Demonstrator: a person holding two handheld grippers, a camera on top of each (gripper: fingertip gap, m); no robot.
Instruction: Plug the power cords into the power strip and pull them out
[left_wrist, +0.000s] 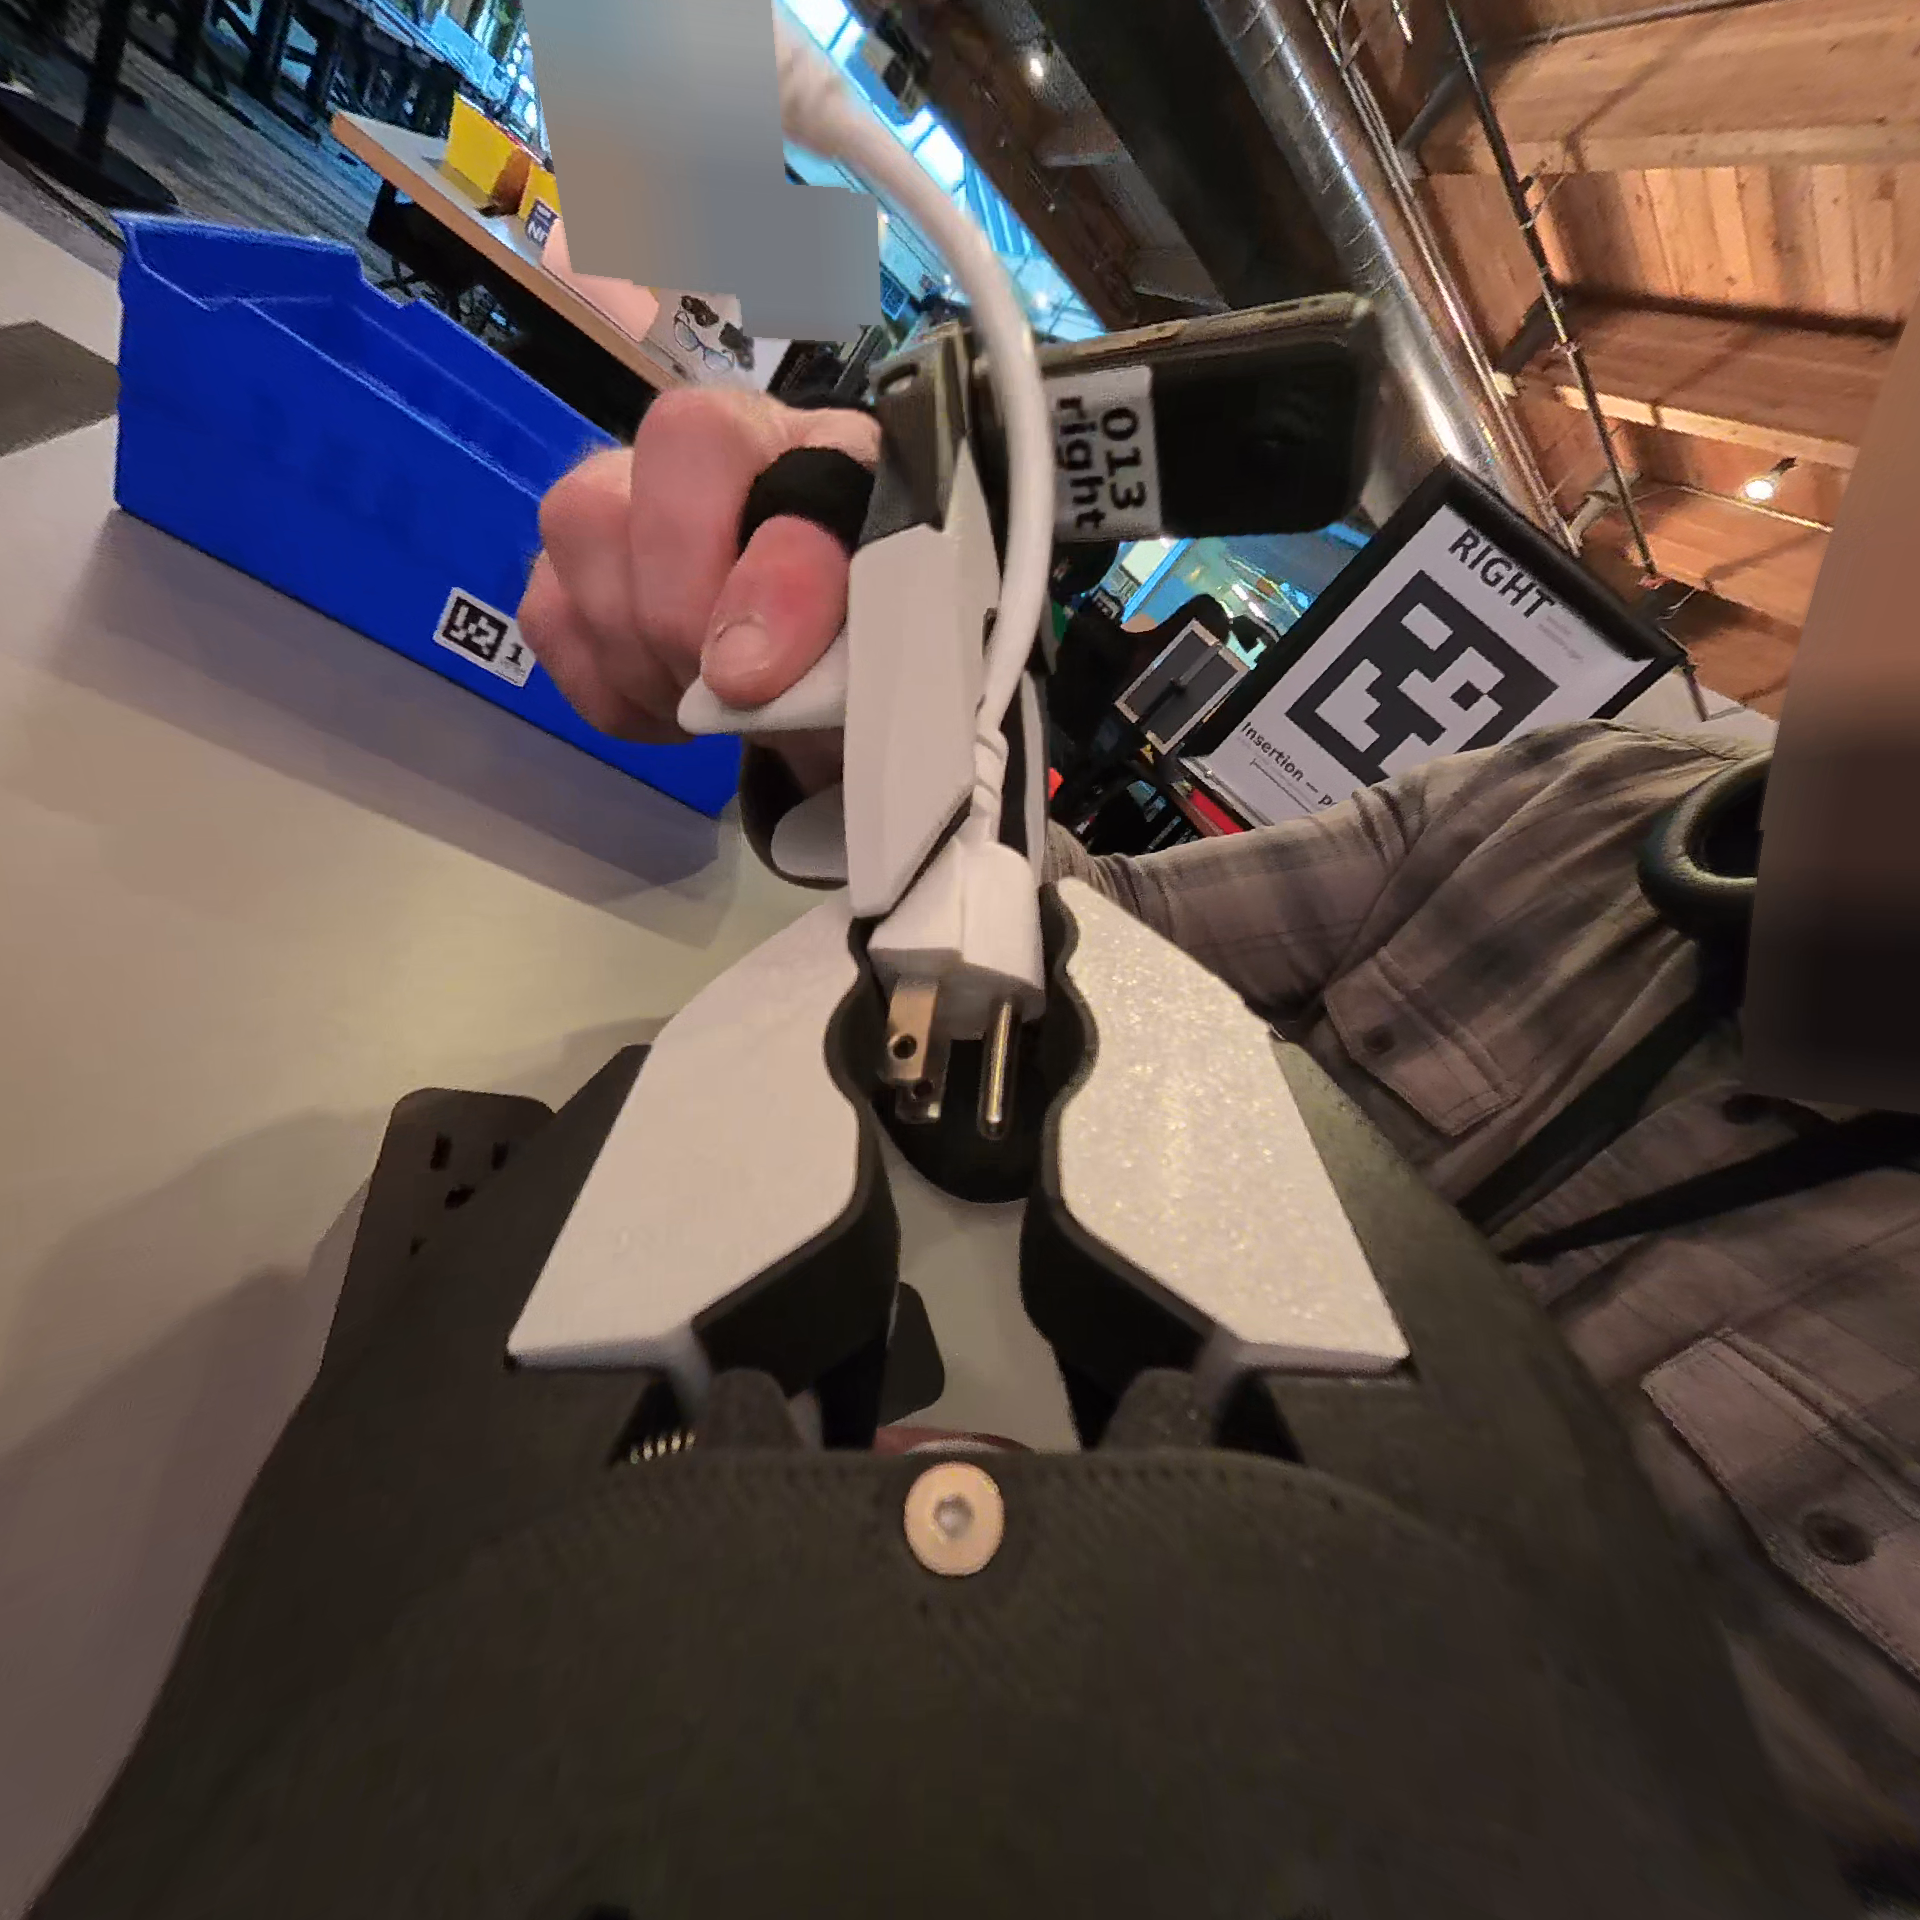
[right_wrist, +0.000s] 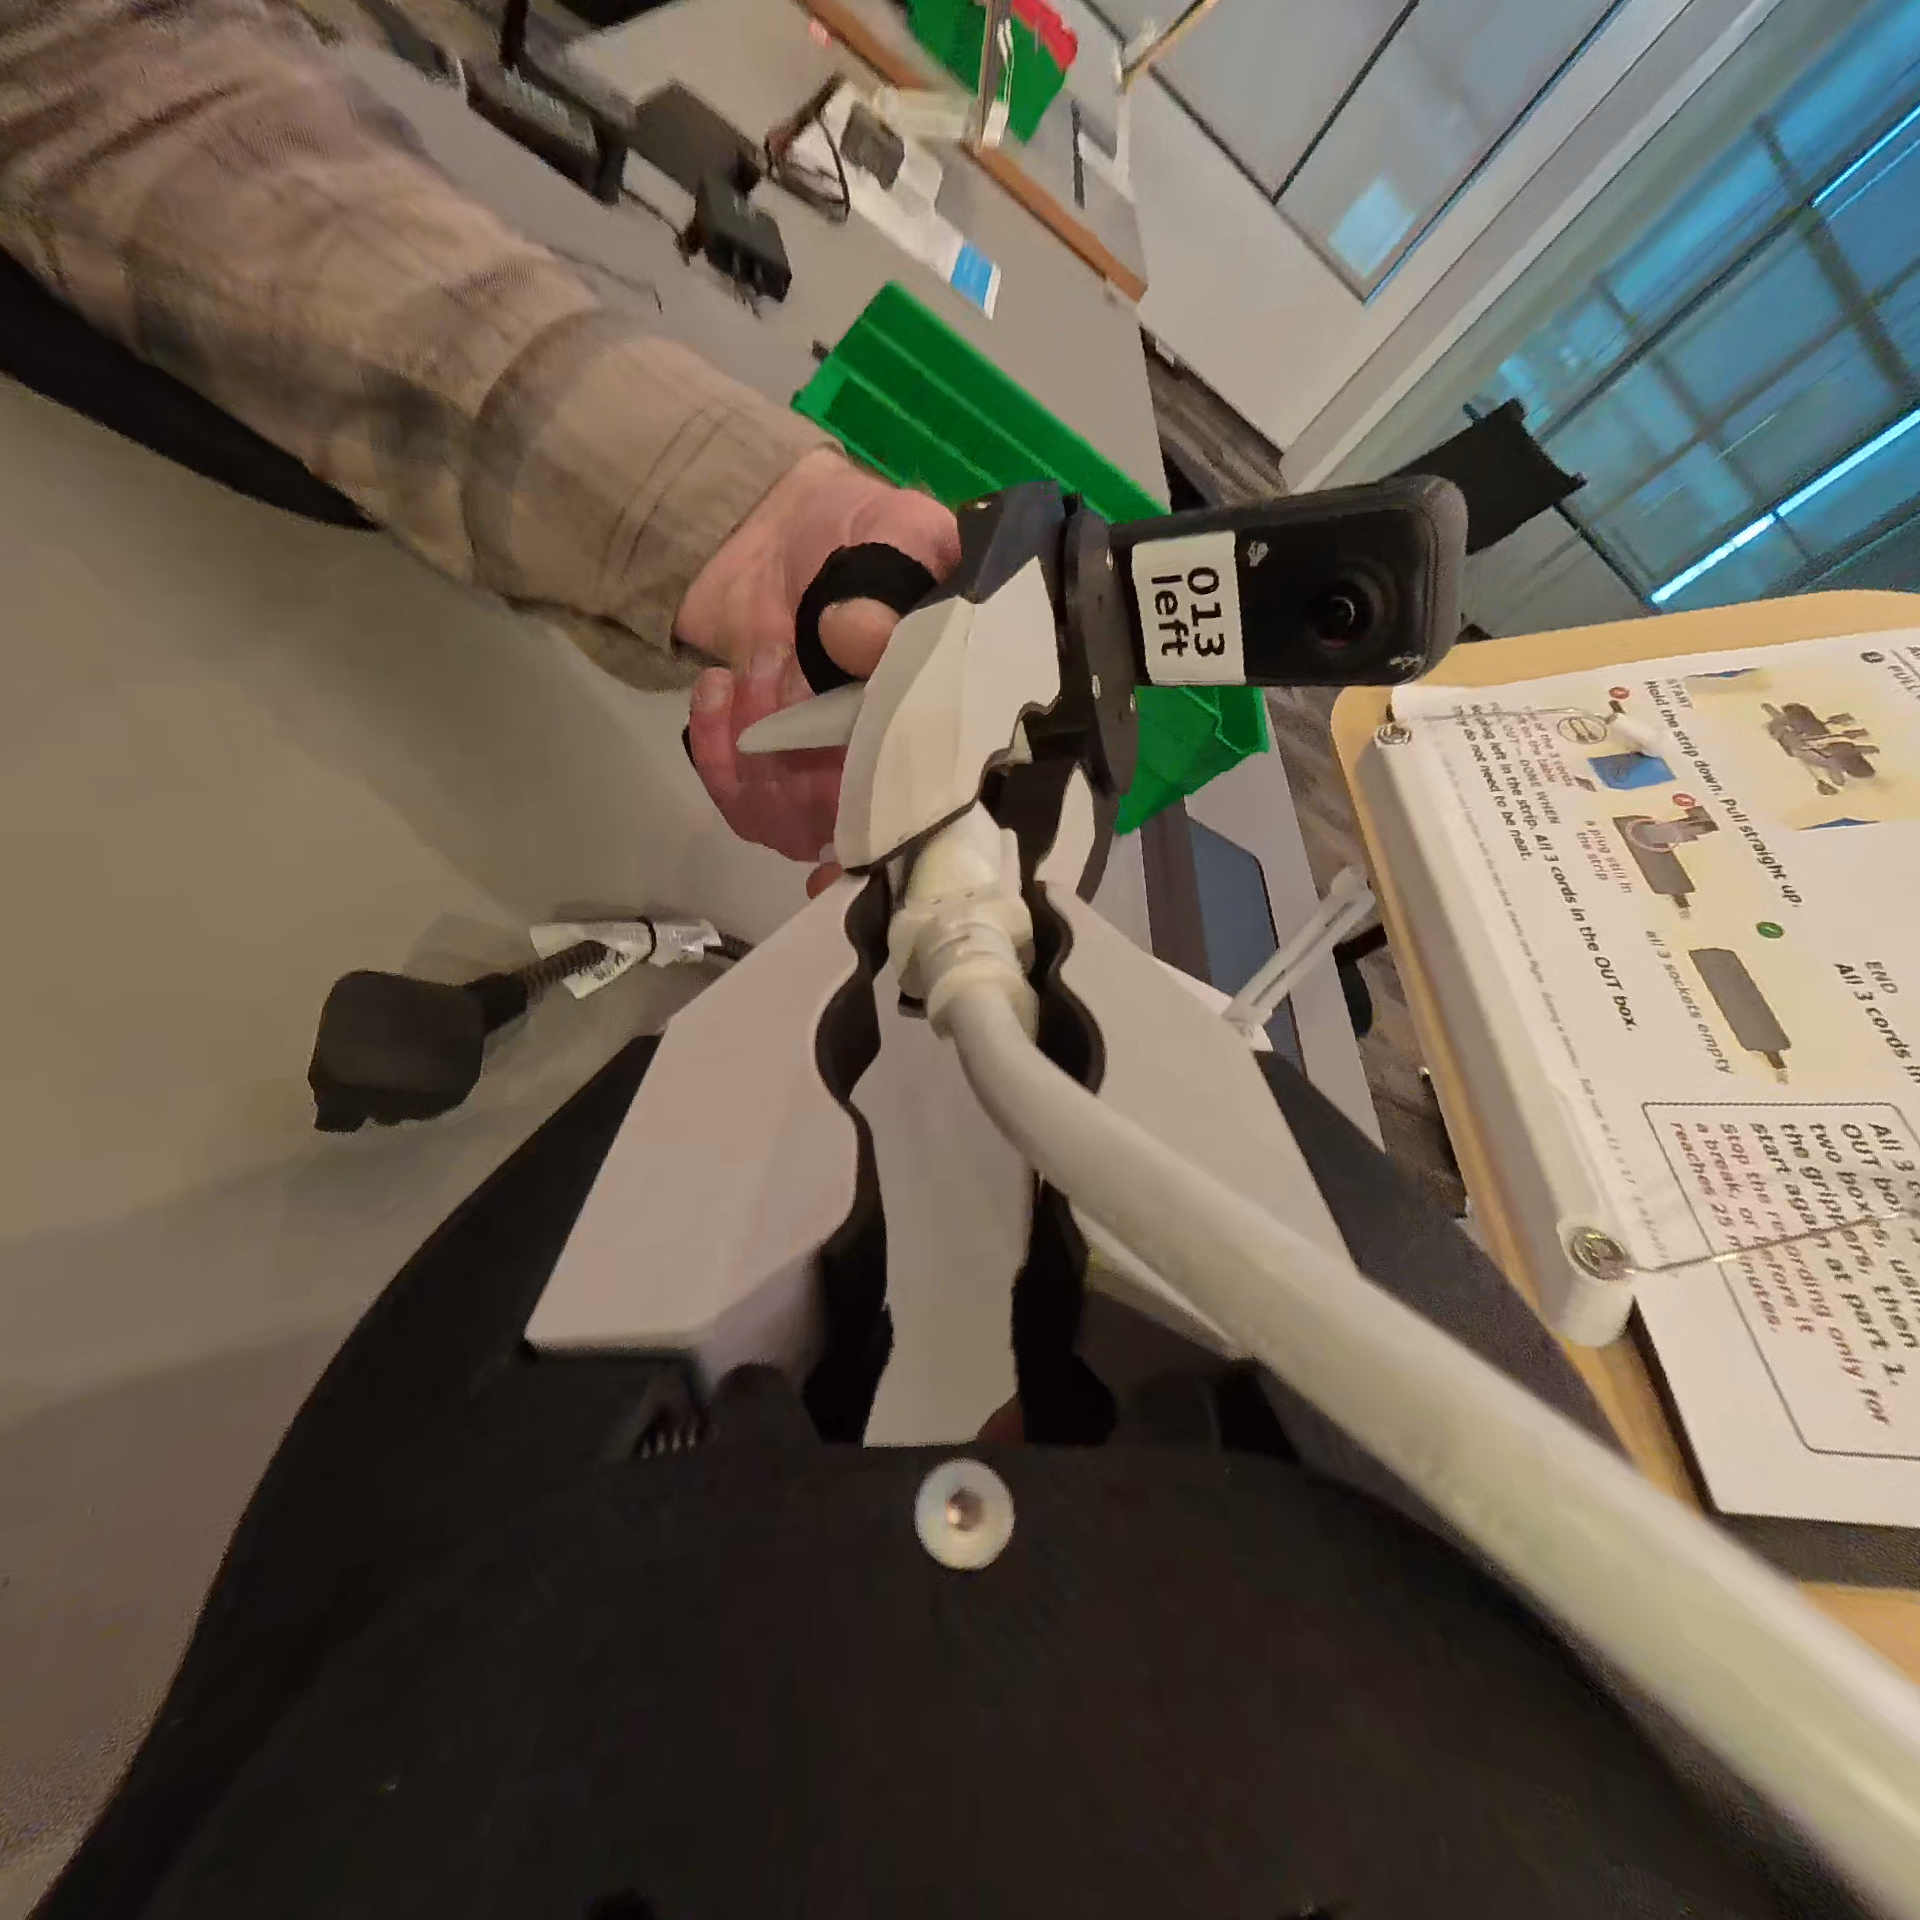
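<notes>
We see a blue bin (left_wrist: 343, 457) sitting on the pale table (left_wrist: 208, 987), a small square marker sticker (left_wrist: 483, 636) on its near side. Behind it we catch a wooden-edged desk (left_wrist: 499, 239) with something yellow (left_wrist: 483, 156) on top. Off to the right stands a framed sign (left_wrist: 1444, 665) with a large black-and-white code pattern, and above it a silver duct (left_wrist: 1340, 197) runs along wooden beams (left_wrist: 1704, 135). From the other side we spot a green bin (right_wrist: 966, 416) on the grey surface, an instruction sheet (right_wrist: 1704, 1018) clipped to a light wooden board (right_wrist: 1382, 717), and tall windows (right_wrist: 1714, 270) glowing blue beyond.
</notes>
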